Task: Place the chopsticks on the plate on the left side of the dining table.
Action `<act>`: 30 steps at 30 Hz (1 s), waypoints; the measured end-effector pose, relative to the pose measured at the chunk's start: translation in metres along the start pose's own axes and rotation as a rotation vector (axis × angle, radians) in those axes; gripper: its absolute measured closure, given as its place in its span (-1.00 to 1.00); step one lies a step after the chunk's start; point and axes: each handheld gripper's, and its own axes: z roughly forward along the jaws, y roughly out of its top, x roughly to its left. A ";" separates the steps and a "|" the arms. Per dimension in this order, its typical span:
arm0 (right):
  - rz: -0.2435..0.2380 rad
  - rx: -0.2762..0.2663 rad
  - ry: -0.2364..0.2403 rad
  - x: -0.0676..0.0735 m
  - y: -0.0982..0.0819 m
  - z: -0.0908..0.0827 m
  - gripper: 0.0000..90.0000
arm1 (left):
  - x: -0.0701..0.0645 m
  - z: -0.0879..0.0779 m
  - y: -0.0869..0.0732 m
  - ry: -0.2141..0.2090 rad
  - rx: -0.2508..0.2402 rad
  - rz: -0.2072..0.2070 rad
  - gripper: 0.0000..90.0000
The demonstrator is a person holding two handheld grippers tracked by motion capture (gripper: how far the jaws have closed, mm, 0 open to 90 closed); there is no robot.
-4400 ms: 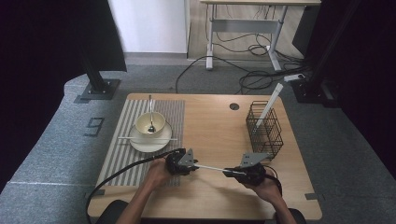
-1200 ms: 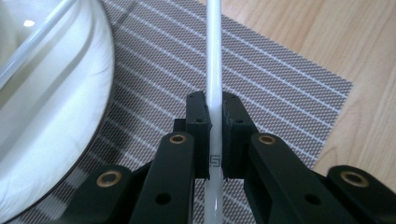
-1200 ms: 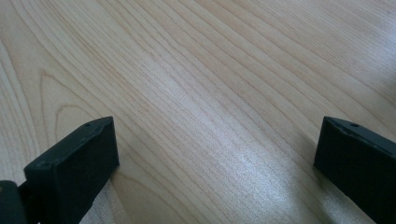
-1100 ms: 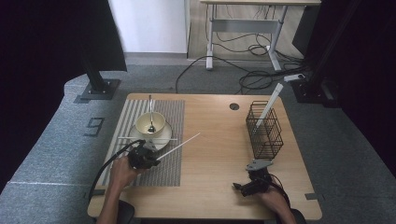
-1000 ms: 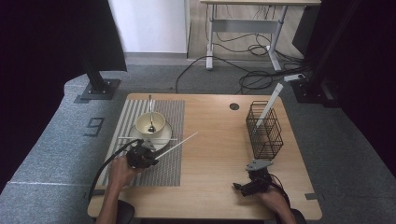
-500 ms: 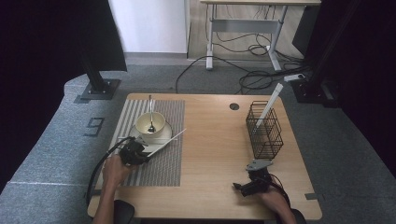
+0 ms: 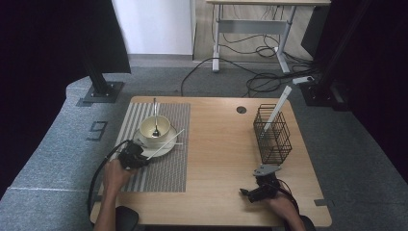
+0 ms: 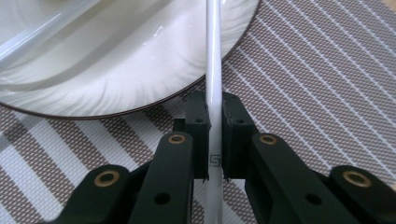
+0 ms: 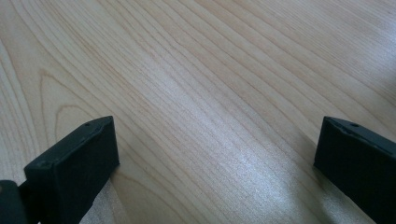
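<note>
My left gripper (image 7: 133, 157) (image 8: 214, 109) is shut on a thin white chopstick (image 7: 166, 143) (image 8: 214, 70). The stick slants up and right from the jaws over the rim of a white plate (image 7: 166, 147) (image 8: 116, 60). On the plate stands a cream bowl (image 7: 154, 126) with a spoon (image 7: 155, 115) in it. A second pale stick (image 8: 42, 30) lies across the plate at the upper left of the left gripper view. Plate and bowl rest on a striped placemat (image 7: 161, 166) (image 8: 317, 84). My right gripper (image 7: 257, 190) (image 9: 215, 154) is open, low over bare wood near the table's front right.
A black wire basket (image 7: 273, 134) holding a long white stick (image 7: 278, 103) stands at the right of the wooden table (image 7: 221, 144). A round cable hole (image 7: 241, 109) sits near the far edge. Cables trail from both grippers toward the person.
My left gripper has carried the chopstick left and toward the plate, so its tip now lies over the plate's rim. The right gripper has stayed put.
</note>
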 end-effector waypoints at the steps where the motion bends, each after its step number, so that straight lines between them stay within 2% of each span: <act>1: 0.000 -0.001 0.000 0.000 0.000 0.000 -1.00 | 0.001 0.000 0.000 0.002 -0.005 -0.003 0.84; 6: 0.000 -0.001 0.000 0.000 0.000 0.000 -1.00 | 0.005 -0.001 -0.003 0.001 -0.014 -0.013 0.83; 11: 0.000 0.000 0.000 0.000 0.000 0.000 -1.00 | 0.008 -0.003 -0.007 0.019 -0.018 -0.025 0.72; 19: 0.000 0.000 0.000 0.000 0.000 0.000 -1.00 | 0.013 -0.011 -0.014 0.032 -0.060 -0.053 0.65; 22: 0.000 0.000 0.000 0.000 0.000 0.000 -1.00 | 0.014 -0.013 -0.017 0.036 -0.084 -0.066 0.65; 30: 0.000 -0.001 0.000 0.000 0.000 0.000 -1.00 | 0.018 -0.014 -0.020 0.062 -0.105 -0.081 0.68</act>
